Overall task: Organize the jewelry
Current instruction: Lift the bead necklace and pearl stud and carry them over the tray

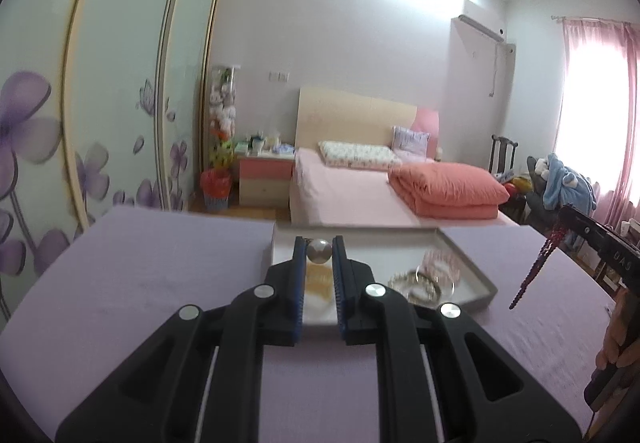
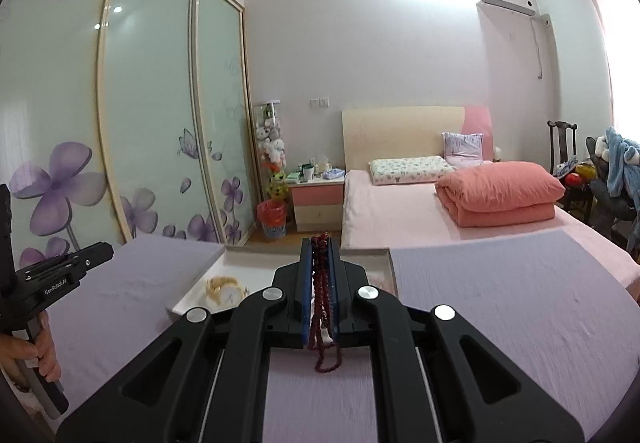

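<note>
The left gripper (image 1: 319,249) hovers above the near edge of the tray (image 1: 482,285), its fingers (image 1: 298,255) closed most of the way on a round silver bead (image 1: 319,251) pinched at the very tips; a thin chain end shows at the bead's upper left. The tray is a shallow white one with a grey rim, lying on the lilac-covered table (image 1: 160,267) at its far side, toward the bed (image 1: 352,195). Inside the tray, right of the left gripper, lie silver bangles (image 1: 416,285) and a clear crystal bracelet (image 1: 440,263), touching or overlapping; behind the fingers, in the tray's near left part, sits a gold piece (image 1: 318,279), seen more plainly from the right wrist as a gold watch (image 2: 224,291). The right gripper (image 2: 320,243) is held above the table just right of the tray, its fingers (image 2: 306,275) nearly shut on a dark red beaded strand (image 2: 322,303) that runs along the gap between them and droops in a loop below the near end. From the left wrist the same strand (image 1: 536,267) hangs down from the right gripper's tip, clear of the table. A hand (image 2: 28,351) grips the left tool's handle at the tray's left.
</note>
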